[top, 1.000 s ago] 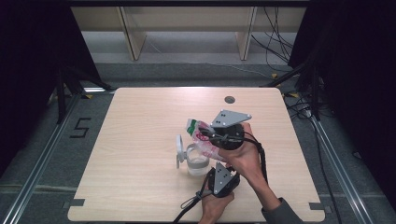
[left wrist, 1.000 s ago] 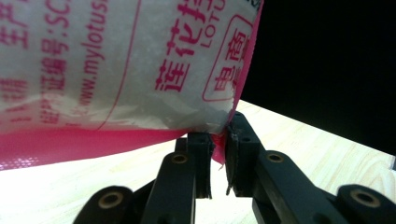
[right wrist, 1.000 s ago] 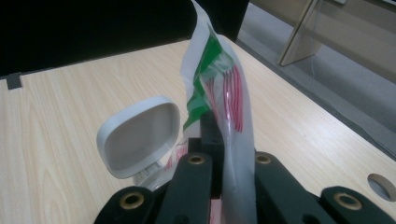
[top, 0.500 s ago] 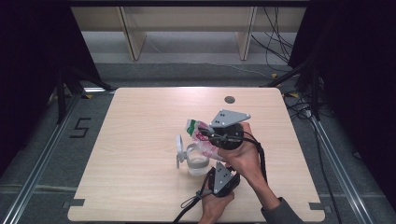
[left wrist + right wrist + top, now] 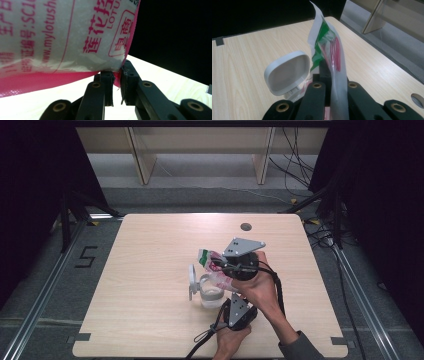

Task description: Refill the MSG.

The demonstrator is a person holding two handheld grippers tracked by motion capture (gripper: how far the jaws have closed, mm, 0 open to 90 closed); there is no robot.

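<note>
Nearest to the person, the left hand-held gripper (image 5: 239, 310) stood at the near edge of the surface (image 5: 150, 270), right of its middle. Its jaws were nearly closed and they pinched the lower pink corner of the bag (image 5: 62, 37), a white plastic bag with red print. Just beyond it, a clear container (image 5: 210, 291) sat on the surface, with some white content inside, and its grey lid (image 5: 192, 281) stood open on the left side. The bag (image 5: 215, 270) hung tilted over this container, its mouth down toward the opening. Farther, the right hand-held gripper (image 5: 231, 266) was closed tight on the upper end of the bag (image 5: 329, 50), where a green and red pattern showed. At the far edge of the surface there was a small round hole (image 5: 245, 226).
</note>
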